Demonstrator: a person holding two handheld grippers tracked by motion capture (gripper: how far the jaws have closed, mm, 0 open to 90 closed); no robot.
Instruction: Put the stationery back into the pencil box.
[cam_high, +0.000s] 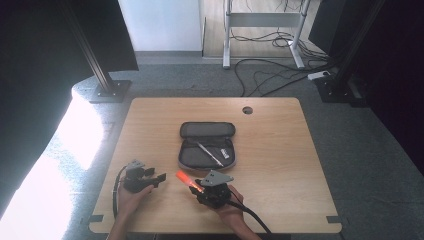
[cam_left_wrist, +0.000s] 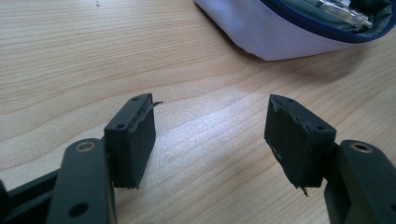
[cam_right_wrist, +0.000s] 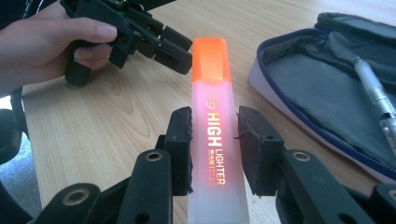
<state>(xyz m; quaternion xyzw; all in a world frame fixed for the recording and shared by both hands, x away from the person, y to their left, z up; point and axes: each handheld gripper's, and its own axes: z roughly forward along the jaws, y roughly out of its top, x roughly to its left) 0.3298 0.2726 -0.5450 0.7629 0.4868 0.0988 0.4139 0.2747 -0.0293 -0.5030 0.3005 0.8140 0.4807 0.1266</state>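
Note:
An orange highlighter with an orange cap stands between the jaws of my right gripper, which is shut on its pale body. In the high view the highlighter points up and left from the right gripper, near the table's front. An open dark pencil case lies at the table's middle with a silver pen inside. My left gripper rests left of the highlighter, held in a hand. Its jaws are open over bare wood, with nothing between them.
The wooden table has a round cable hole at the back. The pencil case's white edge lies just beyond the left gripper. A hand holds the left gripper beyond the highlighter. Cables and stands sit on the floor behind.

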